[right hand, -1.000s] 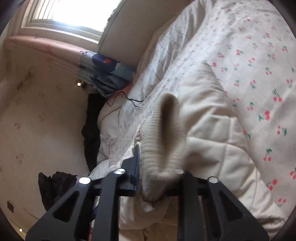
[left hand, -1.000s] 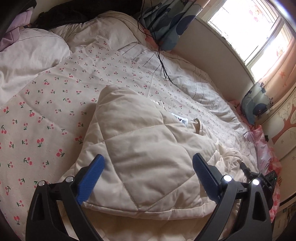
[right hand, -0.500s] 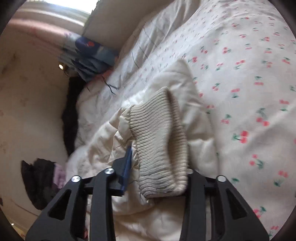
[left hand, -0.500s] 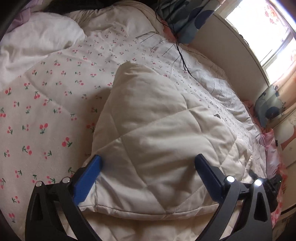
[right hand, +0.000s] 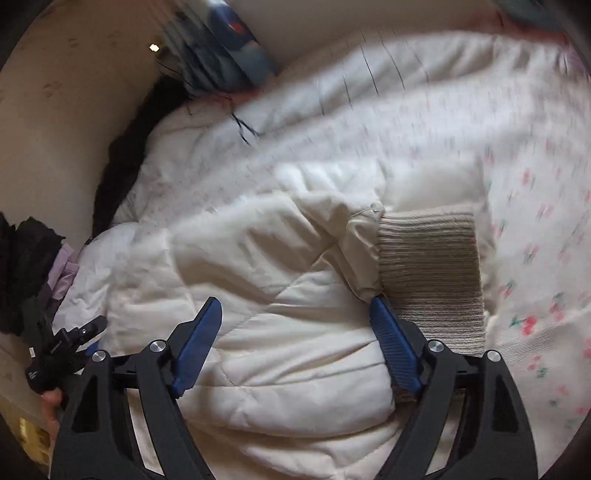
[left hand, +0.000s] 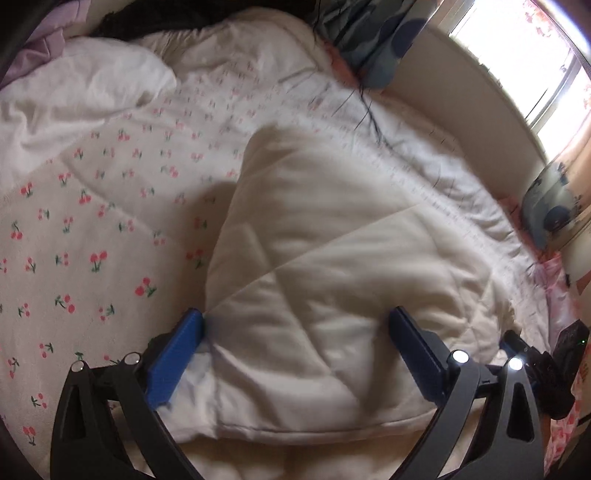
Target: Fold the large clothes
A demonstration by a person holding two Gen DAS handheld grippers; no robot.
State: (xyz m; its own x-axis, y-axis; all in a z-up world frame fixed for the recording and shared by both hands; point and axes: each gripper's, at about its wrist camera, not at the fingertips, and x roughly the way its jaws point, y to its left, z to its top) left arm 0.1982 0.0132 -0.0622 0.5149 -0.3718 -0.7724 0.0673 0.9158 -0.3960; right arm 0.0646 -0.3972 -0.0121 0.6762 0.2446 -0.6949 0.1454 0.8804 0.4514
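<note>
A cream quilted jacket [left hand: 332,266] lies folded on a cherry-print bedspread [left hand: 92,229]. My left gripper [left hand: 295,315] hangs open just over the jacket's near edge, its blue fingers straddling the fabric without pinching it. In the right wrist view the jacket [right hand: 258,266] fills the middle, with its ribbed knit cuff [right hand: 432,273] resting on top. My right gripper [right hand: 295,305] has its jaws opening; the cuff lies free just outside the right finger [right hand: 391,339], and only flat jacket fabric shows below the gap.
A white duvet [left hand: 92,85] bunches at the far left. Dark clothes [right hand: 22,266] pile by the wall. A blue patterned curtain [left hand: 369,33] and a black cable [left hand: 369,110] sit at the bed's far side, below a bright window [left hand: 535,74].
My right gripper has let go of the ribbed cuff, opened wide and rolled level; the cuff now lies on the jacket. The left gripper sank a little toward the jacket, still open.
</note>
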